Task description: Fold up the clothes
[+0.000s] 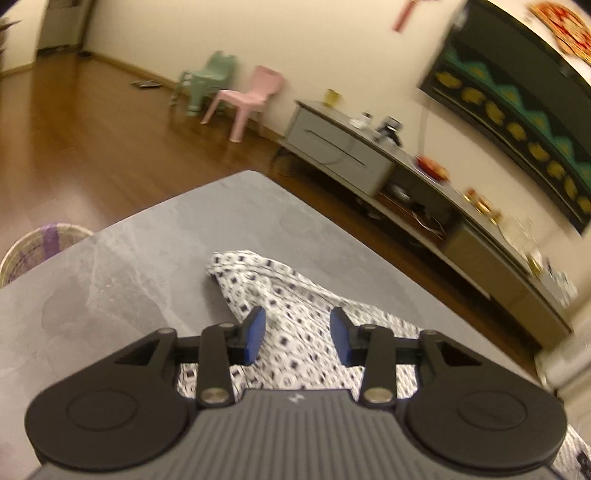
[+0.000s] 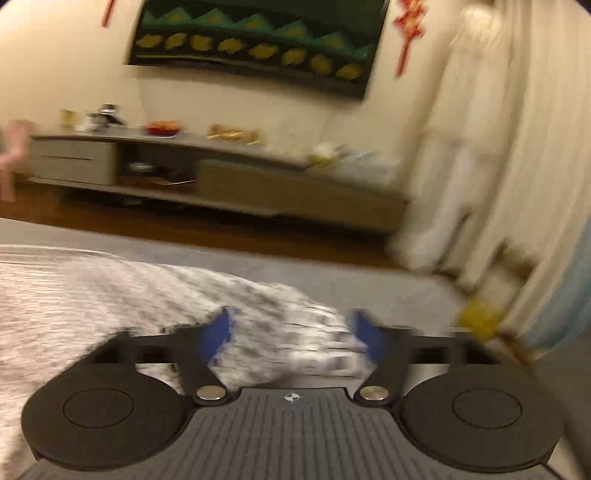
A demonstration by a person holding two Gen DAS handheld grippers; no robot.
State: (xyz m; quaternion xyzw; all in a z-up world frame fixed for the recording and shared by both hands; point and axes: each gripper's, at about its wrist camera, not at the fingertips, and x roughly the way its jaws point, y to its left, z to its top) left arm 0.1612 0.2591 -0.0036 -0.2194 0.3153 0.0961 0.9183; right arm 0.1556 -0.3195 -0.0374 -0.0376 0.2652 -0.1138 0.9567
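Two hand-held grippers hang over a patterned garment (image 1: 295,332) spread on a grey stone-look table (image 1: 122,266) in a living room. The left gripper (image 1: 297,336) stands part open, its blue pads (image 1: 255,334) apart above the white cloth with its small dark print, nothing pinched between them. One pointed end of the garment reaches toward the middle of the tabletop, and the rest runs back under the tool and off to its right.

The right gripper (image 2: 291,334) is spread wide over a bunched fold of the same fabric; the right wrist view is smeared by motion, so whether its pads brush the cloth cannot be told, but they do not close on it. There the garment covers the near left part of the table, with bare grey surface beyond and to the right.

Past the table's far corner lies a brown wood floor (image 1: 74,147). A woven basket (image 1: 40,251) with purple bands sits low beside the table's left edge. Farther off, a pink child's chair (image 1: 251,99) and a pale green one (image 1: 210,81) stand against a cream wall. A long grey media cabinet (image 1: 343,155) runs along that wall, cluttered with small items, under a dark screen (image 2: 255,44) showing green peaks and yellow shapes. Red ornaments (image 2: 410,33) hang next to it, and pale curtains (image 2: 517,166) fill the right side.
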